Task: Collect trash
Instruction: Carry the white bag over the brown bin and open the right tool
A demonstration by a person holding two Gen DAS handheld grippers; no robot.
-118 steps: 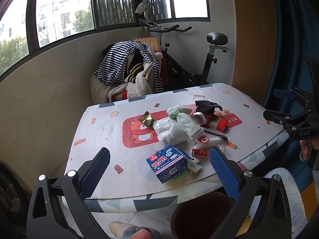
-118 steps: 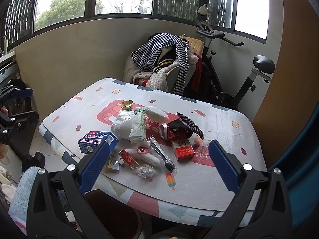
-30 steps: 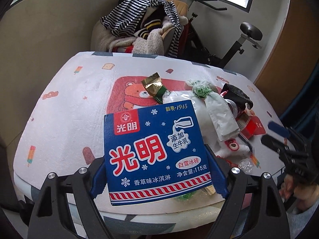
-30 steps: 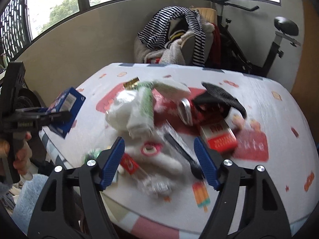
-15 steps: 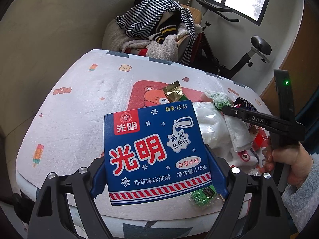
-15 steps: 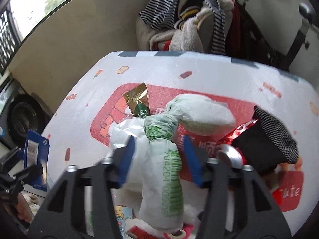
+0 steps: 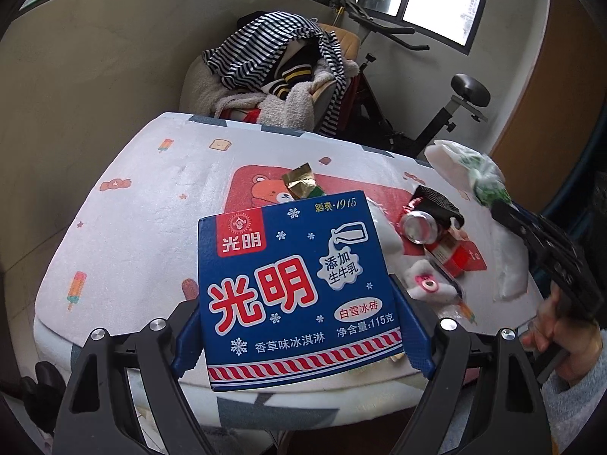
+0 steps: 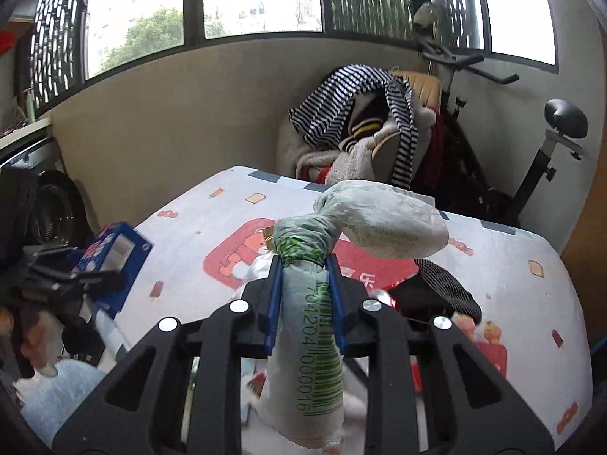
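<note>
My left gripper is shut on a blue ice-cream box with red Chinese print, held above the table's near edge; it also shows in the right wrist view. My right gripper is shut on a knotted white plastic bag with green print, lifted off the table; the bag also shows at the right of the left wrist view. On the table lie a gold wrapper, a crushed can, a black cloth and a red carton.
A chair piled with striped clothes stands behind the table, with an exercise bike to its right. A washing machine stands at the left in the right wrist view. More small litter lies near the table's front right.
My right gripper has closed on the white bag and lifted it off the table. My left gripper still holds the blue box and has drifted slightly left and back.
</note>
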